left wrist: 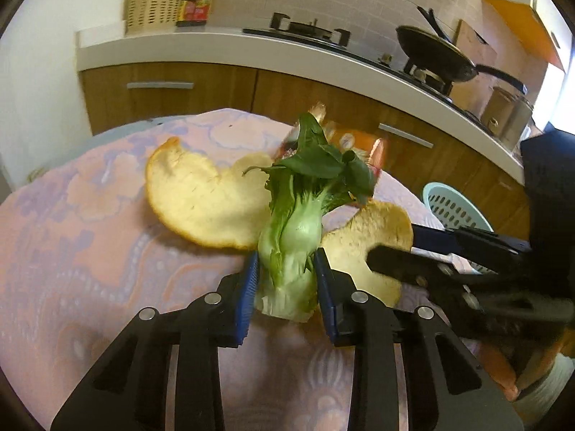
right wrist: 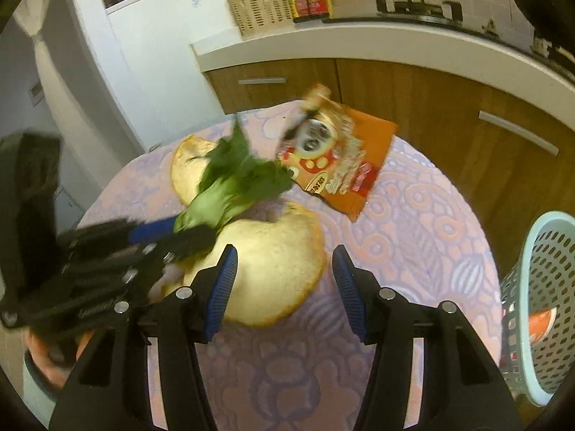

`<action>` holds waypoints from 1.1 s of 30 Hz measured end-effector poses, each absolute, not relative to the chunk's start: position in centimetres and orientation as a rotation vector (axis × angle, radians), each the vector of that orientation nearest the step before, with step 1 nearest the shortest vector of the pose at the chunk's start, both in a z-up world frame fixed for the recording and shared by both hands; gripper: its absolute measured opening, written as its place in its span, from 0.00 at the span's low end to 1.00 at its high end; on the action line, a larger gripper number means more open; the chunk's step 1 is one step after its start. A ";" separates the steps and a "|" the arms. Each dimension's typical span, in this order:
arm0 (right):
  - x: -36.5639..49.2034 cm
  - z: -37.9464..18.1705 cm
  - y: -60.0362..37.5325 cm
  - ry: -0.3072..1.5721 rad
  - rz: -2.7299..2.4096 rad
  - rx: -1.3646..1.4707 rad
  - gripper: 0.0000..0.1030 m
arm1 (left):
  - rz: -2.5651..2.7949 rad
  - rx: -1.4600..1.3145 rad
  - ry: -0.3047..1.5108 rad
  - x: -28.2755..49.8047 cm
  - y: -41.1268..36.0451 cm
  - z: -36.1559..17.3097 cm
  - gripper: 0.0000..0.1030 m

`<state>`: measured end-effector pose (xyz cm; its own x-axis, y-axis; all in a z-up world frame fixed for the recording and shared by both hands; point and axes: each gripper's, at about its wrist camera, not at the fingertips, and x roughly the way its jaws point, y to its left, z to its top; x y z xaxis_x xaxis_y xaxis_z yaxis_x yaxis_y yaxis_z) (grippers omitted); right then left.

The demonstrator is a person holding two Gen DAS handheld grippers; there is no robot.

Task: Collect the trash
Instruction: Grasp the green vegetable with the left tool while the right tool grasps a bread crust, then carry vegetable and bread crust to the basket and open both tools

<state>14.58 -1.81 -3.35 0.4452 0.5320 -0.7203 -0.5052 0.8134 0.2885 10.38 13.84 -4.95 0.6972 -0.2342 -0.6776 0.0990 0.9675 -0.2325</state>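
My left gripper (left wrist: 287, 262) is shut on the white base of a bok choy (left wrist: 294, 226), held above the table; its leaves point away. It shows in the right wrist view too (right wrist: 230, 183). Two pieces of pomelo peel lie on the pink patterned tablecloth (left wrist: 90, 251): one at the left (left wrist: 205, 201), one at the right (left wrist: 373, 237). My right gripper (right wrist: 284, 251) is open, its jaws either side of the nearer peel (right wrist: 273, 269). An orange snack wrapper (right wrist: 337, 165) lies beyond.
A light-blue perforated basket (right wrist: 546, 287) stands at the table's right edge with something orange inside. Behind are wooden kitchen cabinets (left wrist: 179, 89), a white counter, a stove with a black pan (left wrist: 435, 54), a wicker basket (left wrist: 154, 3) and sauce bottles.
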 end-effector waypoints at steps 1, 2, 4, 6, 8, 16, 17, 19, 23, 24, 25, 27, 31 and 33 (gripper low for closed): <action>14.9 -3.7 -1.6 0.934 0.642 0.031 0.50 | -0.184 -0.196 0.775 10.0 14.0 -4.9 0.29; 15.3 -4.2 -1.4 0.972 0.656 0.035 0.43 | -0.181 -0.208 0.772 9.7 14.2 -4.9 0.29; 15.1 -4.1 -1.4 0.969 0.680 0.037 0.18 | -0.165 -0.225 0.768 8.8 14.3 -4.9 0.29; 14.6 -3.9 -1.5 0.964 0.706 0.044 0.08 | -0.145 -0.225 0.773 8.3 14.3 -5.0 0.29; 13.3 -3.1 -2.2 0.916 0.714 0.057 0.04 | -0.135 -0.233 0.773 7.6 14.2 -5.0 0.29; 10.2 -1.7 -8.4 0.829 0.681 0.159 0.04 | -0.207 -0.257 0.743 4.9 11.9 -3.7 0.29; 10.0 -1.5 -9.6 0.824 0.669 0.178 0.04 | -0.215 -0.256 0.740 4.9 11.5 -3.5 0.29; 9.5 -1.2 -12.1 0.810 0.645 0.206 0.04 | -0.248 -0.242 0.728 4.9 9.9 -2.7 0.29; 8.8 0.2 -17.8 0.742 0.555 0.253 0.04 | -0.305 -0.179 0.716 5.7 5.9 -1.0 0.29; 8.7 0.5 -18.9 0.733 0.533 0.263 0.04 | -0.318 -0.167 0.715 5.9 5.1 -0.6 0.29; 8.8 0.8 -20.4 0.718 0.502 0.275 0.04 | -0.332 -0.154 0.713 6.2 4.1 -0.3 0.29; 8.7 1.1 -23.1 0.690 0.443 0.285 0.04 | -0.370 -0.118 0.707 6.9 1.3 0.4 0.29; 8.9 1.4 -27.2 0.660 0.341 0.288 0.04 | -0.420 -0.091 0.691 8.4 -3.1 1.0 0.29; 9.1 1.2 -28.9 0.653 0.292 0.291 0.04 | -0.448 -0.098 0.695 9.2 -5.0 1.0 0.29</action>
<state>9.10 -28.90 1.20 0.7563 0.3544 -0.5499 -0.1736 0.9191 0.3536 9.23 -4.96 0.96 0.6776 -0.4299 -0.5967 0.3657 0.9009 -0.2338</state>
